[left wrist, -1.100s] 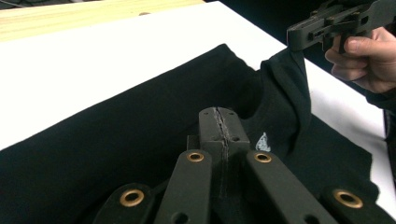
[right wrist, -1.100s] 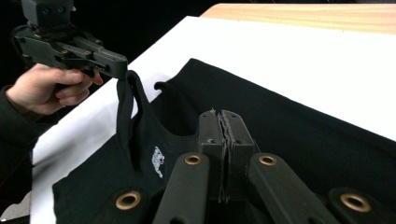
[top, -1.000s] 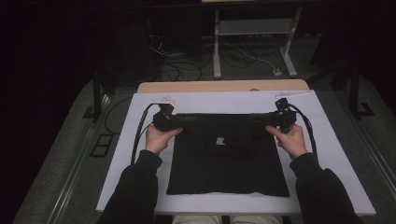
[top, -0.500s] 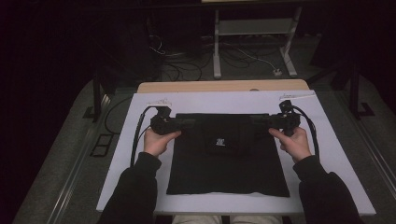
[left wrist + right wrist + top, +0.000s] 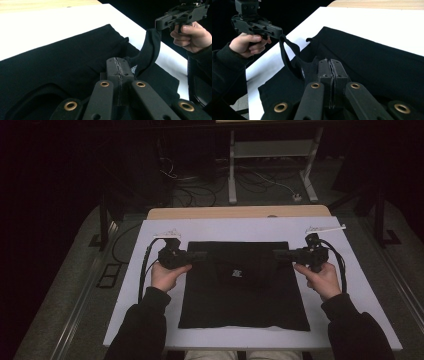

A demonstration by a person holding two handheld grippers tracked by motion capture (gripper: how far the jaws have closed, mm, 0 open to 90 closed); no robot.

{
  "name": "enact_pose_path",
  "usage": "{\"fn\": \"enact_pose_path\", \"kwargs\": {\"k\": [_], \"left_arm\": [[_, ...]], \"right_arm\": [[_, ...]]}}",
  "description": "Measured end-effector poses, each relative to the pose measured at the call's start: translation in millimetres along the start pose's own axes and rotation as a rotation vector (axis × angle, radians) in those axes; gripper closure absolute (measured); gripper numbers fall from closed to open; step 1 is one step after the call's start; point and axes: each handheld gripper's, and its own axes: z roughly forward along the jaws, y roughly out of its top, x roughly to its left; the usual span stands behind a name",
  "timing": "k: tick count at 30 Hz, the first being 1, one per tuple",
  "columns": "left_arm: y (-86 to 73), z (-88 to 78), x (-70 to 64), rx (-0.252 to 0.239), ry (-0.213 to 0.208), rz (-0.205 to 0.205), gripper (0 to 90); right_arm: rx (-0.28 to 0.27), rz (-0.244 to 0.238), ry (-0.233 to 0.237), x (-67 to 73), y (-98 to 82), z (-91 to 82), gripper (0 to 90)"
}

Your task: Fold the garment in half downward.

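Matt black cloth garment [image 5: 245, 290]; smooth white sheet [image 5: 150, 285]; wood tabletop [image 5: 240, 212].

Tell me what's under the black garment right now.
The black garment lies on the white sheet covering the table, both grippers pinching its top edge. Whatever lies beneath the cloth's middle is covered, so I cannot tell.

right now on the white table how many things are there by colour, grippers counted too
black: 3, the garment, the left gripper and the right gripper, each shut on the garment
white: 2, the paper slip near the left gripper and the paper slip near the right gripper
total: 5
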Motion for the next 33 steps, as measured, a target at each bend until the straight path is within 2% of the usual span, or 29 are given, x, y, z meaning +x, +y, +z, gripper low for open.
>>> {"fn": "enact_pose_path", "kwargs": {"k": [3, 10, 16, 20, 25, 33], "left_arm": [[-2.4, -0.6, -1.9, 0.002, -0.004, 0.001, 89.0], [-10.8, -0.8, -3.9, 0.009, -0.007, -0.025, 89.0], [-14.4, -2.7, -5.7, 0.014, -0.010, -0.025, 89.0], [-20.1, -2.0, -6.5, 0.024, -0.008, -0.039, 89.0], [-24.4, -2.3, -9.2, 0.041, -0.011, -0.031, 89.0], [-32.4, -7.4, -14.2, 0.052, -0.014, -0.040, 89.0]], "right_arm": [[0.002, 0.001, 0.004, 2.4, -1.5, -1.9, 87.2], [0.009, -0.001, 0.008, 5.3, -3.8, -2.2, 87.1], [0.015, -0.001, 0.016, 7.5, -6.3, -3.1, 87.1], [0.027, 0.000, 0.015, 8.8, -9.6, -2.9, 87.1], [0.037, 0.006, 0.023, 10.1, -13.0, -3.2, 87.1], [0.074, 0.004, 0.044, 13.1, -21.6, -2.6, 87.2]]}}
